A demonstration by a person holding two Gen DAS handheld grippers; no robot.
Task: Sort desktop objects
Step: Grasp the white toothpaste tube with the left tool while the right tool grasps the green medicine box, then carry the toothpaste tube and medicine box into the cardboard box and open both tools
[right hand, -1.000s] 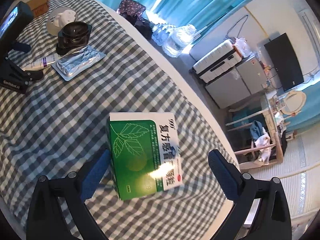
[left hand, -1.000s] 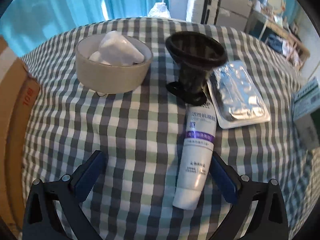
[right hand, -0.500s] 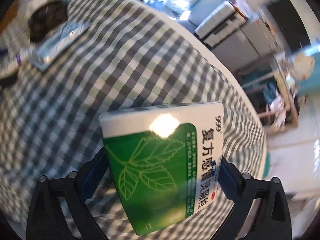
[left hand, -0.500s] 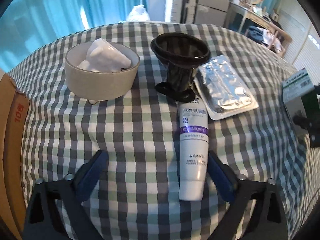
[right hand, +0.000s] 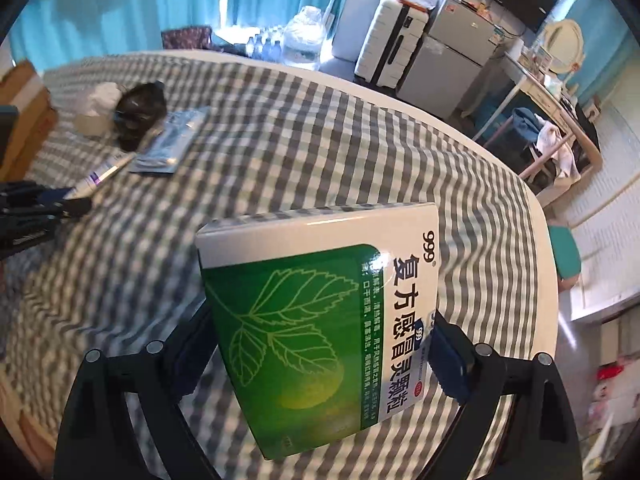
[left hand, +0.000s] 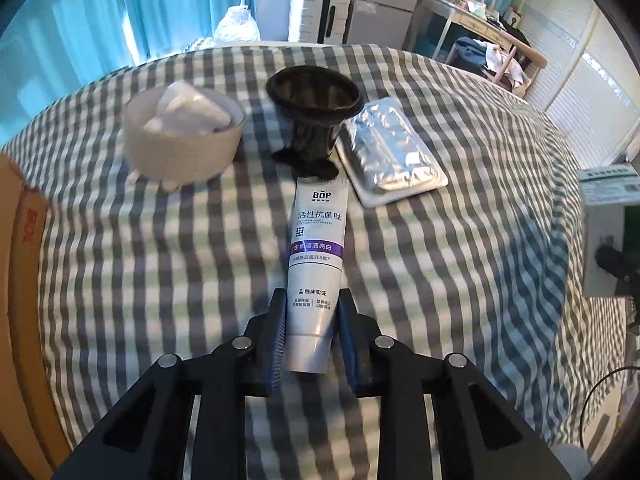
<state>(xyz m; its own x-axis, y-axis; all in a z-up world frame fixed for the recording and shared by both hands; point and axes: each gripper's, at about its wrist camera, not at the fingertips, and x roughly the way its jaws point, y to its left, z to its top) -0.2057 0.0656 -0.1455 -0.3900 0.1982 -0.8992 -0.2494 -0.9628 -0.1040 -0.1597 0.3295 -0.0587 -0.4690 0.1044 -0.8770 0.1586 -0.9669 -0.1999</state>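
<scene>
My left gripper (left hand: 312, 320) is shut on the flat end of a white and purple toothpaste tube (left hand: 316, 248) that lies on the checked tablecloth and points at a black cup (left hand: 314, 118). My right gripper (right hand: 320, 344) is shut on a green and white medicine box (right hand: 316, 312) and holds it lifted above the table. That box also shows at the right edge of the left wrist view (left hand: 608, 220). The tube (right hand: 104, 174) and the left gripper (right hand: 68, 204) show at the far left of the right wrist view.
A beige bowl (left hand: 180, 152) with white packets stands left of the black cup. A silver foil pack (left hand: 390, 150) on a white tray lies right of the cup. A cardboard box (left hand: 20, 280) is at the left edge. The round table's edge (right hand: 548, 240) is near on the right.
My left gripper has moved in over the tube's end and closed on it. My right gripper has closed on the medicine box and lifted it off the table, turning toward the other objects.
</scene>
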